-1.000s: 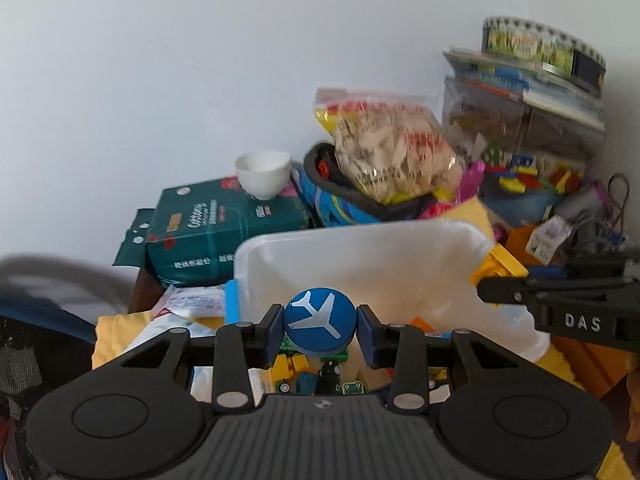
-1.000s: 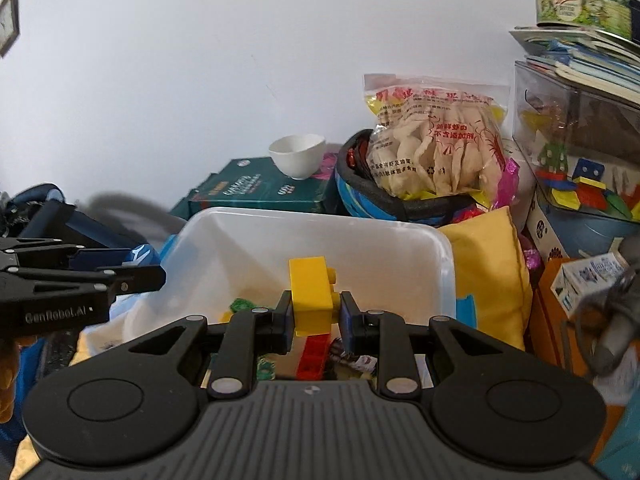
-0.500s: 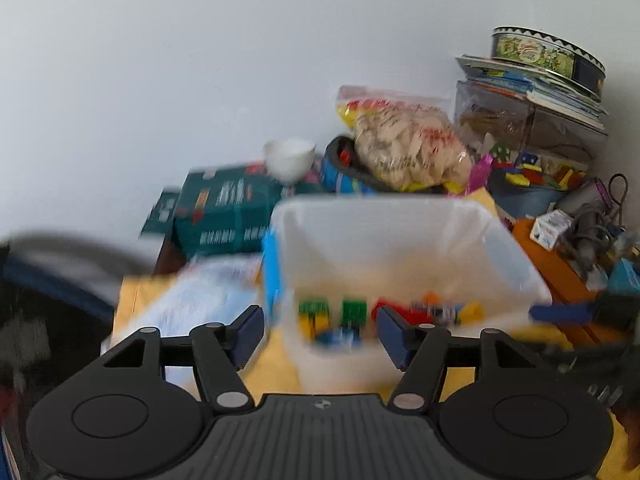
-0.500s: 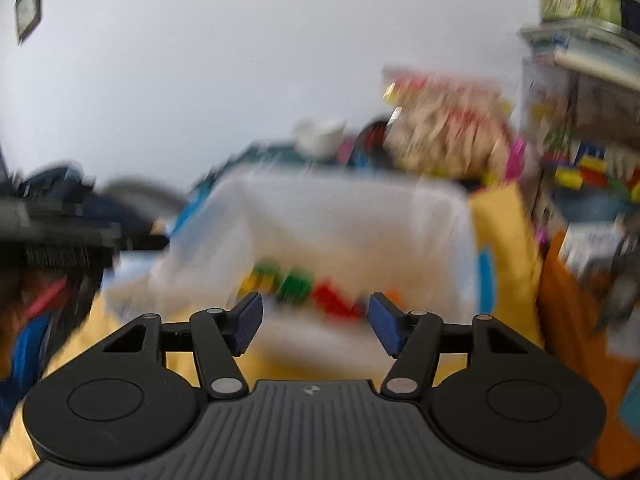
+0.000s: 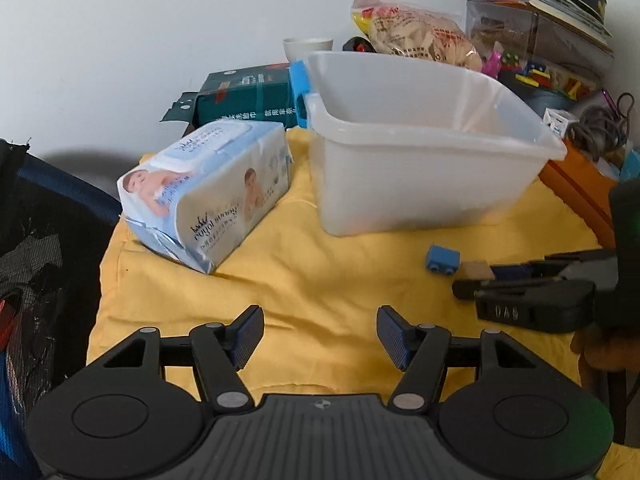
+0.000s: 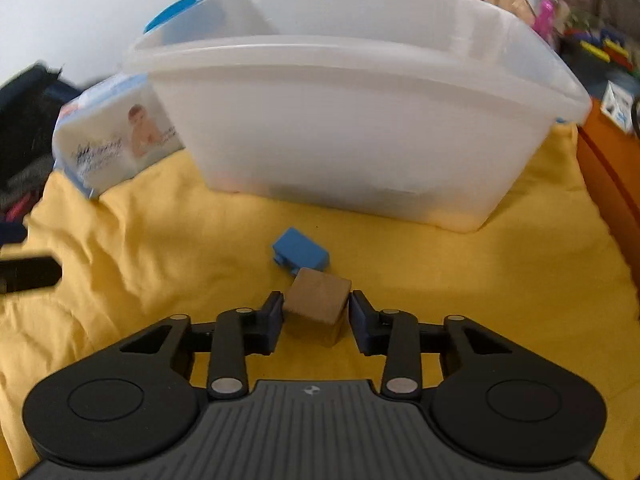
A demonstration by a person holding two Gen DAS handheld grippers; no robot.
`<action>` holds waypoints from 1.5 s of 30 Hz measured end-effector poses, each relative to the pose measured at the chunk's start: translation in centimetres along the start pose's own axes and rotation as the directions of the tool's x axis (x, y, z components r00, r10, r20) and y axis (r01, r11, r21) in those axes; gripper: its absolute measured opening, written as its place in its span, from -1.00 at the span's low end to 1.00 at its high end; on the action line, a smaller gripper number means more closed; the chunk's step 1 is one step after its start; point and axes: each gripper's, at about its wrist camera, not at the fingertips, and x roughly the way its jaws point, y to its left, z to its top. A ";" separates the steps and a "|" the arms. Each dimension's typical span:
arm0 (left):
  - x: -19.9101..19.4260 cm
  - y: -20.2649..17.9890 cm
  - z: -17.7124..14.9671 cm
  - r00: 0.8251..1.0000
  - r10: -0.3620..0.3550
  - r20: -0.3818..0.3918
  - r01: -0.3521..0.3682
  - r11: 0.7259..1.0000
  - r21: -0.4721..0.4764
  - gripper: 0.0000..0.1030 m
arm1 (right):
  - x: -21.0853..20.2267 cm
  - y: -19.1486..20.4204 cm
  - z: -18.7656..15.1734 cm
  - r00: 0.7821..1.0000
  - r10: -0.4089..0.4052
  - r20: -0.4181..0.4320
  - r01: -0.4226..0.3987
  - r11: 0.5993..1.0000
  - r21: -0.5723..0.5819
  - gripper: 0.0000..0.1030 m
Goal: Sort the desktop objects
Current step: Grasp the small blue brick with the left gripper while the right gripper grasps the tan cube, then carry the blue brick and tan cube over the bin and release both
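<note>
Right tool point(image 6: 316, 314): jaws closing, with a tan wooden cube point(image 6: 318, 300) between them; a narrow gap shows at each pad, so contact cannot be confirmed. The cube rests on the yellow cloth point(image 6: 500, 280). A blue toy block point(image 6: 302, 252) lies just beside the cube at 11 o'clock, apparently touching its far corner. A translucent plastic bin point(image 6: 360, 120) stands beyond at 12 o'clock, upright; its contents are unclear. A baby-wipes pack point(image 6: 112, 132) sits at 10 o'clock, against the bin's left side. 1 black object point(image 6: 28, 274) enters at 9 o'clock.
</note>
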 end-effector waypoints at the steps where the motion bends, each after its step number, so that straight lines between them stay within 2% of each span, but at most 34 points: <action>1: 0.2 -0.2 -0.1 1.000 -0.003 -0.002 0.003 1.000 0.006 0.28 | -0.3 -0.3 -0.1 1.000 0.013 0.003 -0.013 1.000 0.005 -0.28; 5: 1.6 -2.1 -0.1 0.999 -0.041 -0.008 0.041 0.998 0.040 0.28 | -3.3 -2.4 -0.8 0.998 0.014 0.054 -0.016 0.999 0.038 -0.28; 10: 5.2 -6.5 1.0 0.996 -0.087 0.002 0.086 0.984 0.155 0.28 | -6.6 -5.6 -2.4 0.998 -0.002 0.059 -0.005 0.994 0.113 -0.28; 15: 8.6 -9.5 2.4 0.991 -0.136 -0.005 0.135 0.976 0.169 0.28 | -8.8 -7.0 -4.1 0.997 -0.022 0.073 0.014 0.993 0.117 -0.28; 18: 9.7 -10.9 2.9 0.992 -0.127 -0.006 0.126 0.974 0.188 0.27 | -9.2 -7.3 -4.7 0.997 -0.027 0.073 0.018 0.992 0.122 -0.28; 20: 10.6 -11.4 2.9 0.992 -0.121 -0.027 0.124 0.973 0.194 -0.02 | -9.2 -7.5 -4.9 0.997 -0.026 0.069 0.017 0.992 0.127 -0.28; 21: 11.0 -11.5 2.9 0.992 -0.119 -0.045 0.125 0.973 0.196 -0.32 | -9.2 -7.6 -4.9 0.997 -0.027 0.068 0.018 0.992 0.128 -0.28; 28: 9.1 -10.2 2.6 0.993 -0.114 -0.011 0.114 0.982 0.153 -0.34 | -9.5 -7.3 -4.3 0.996 -0.004 0.090 -0.006 0.994 0.112 -0.28; 33: 3.5 -8.2 2.8 0.993 -0.112 0.042 0.106 0.987 0.121 -0.34 | -10.5 -6.2 -2.4 0.987 0.039 0.155 -0.054 0.994 0.091 -0.28; 36: -0.1 -7.1 3.9 0.991 -0.108 0.077 0.098 0.988 0.122 -0.34 | -11.4 -5.5 0.2 0.975 0.077 0.210 -0.093 0.993 0.067 -0.28; 41: -2.7 -5.4 8.8 0.990 -0.065 0.129 0.052 0.993 0.102 -0.34 | -12.0 -5.4 6.1 0.956 0.103 0.275 -0.113 0.993 0.020 -0.28; 45: -2.8 -4.5 13.4 0.985 -0.029 0.170 0.016 0.997 0.080 -0.34 | -11.5 -6.1 10.6 0.953 0.107 0.284 -0.114 0.993 0.009 -0.28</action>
